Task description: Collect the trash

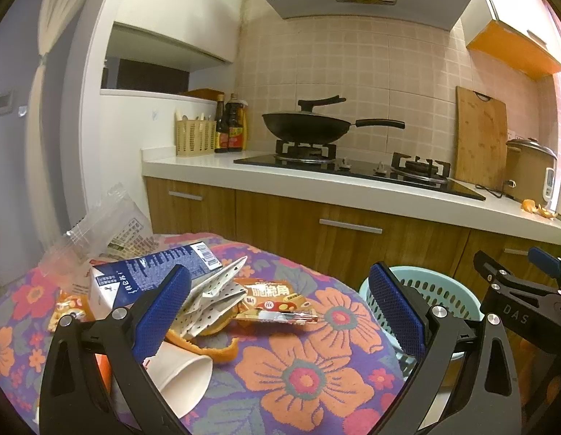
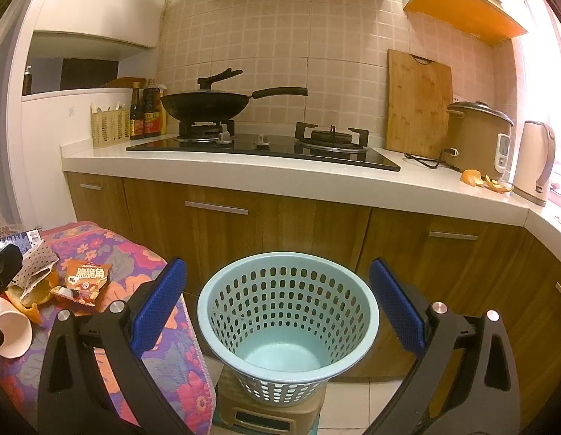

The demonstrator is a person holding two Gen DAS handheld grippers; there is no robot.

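- The left gripper point(image 1: 280, 304) hangs above a flowered cloth point(image 1: 316, 380) with its jaws spread wide and nothing between them.
- Straight ahead of its fingers lies an orange snack packet point(image 1: 277, 301), flat on the cloth, its long axis running left to right across the gripper's line, torn end towards the right finger.
- Just left of the packet, touching it, sits crumpled dotted paper point(image 1: 217, 290) on top of curled orange peel point(image 1: 211, 348).
- Beside the left finger lies a white paper cup point(image 1: 182, 377) on its side, mouth turned towards the lower right.
- Beyond the left finger a blue milk carton point(image 1: 153, 272) lies on its side, long axis slanting up to the right, with a clear plastic wrapper point(image 1: 110, 224) behind it.
- The right gripper point(image 2: 278, 304) is likewise wide open and empty, its fingers framing a pale blue perforated basket point(image 2: 222, 311) that stands upright, mouth upward, on a low stool point(image 2: 269, 413).
- To the left of its left finger are the cloth's edge and the same trash pile.
- More peel point(image 2: 485, 181) lies far ahead to the right on the counter point(image 2: 316, 181), near the rice cooker point(image 2: 476, 134).
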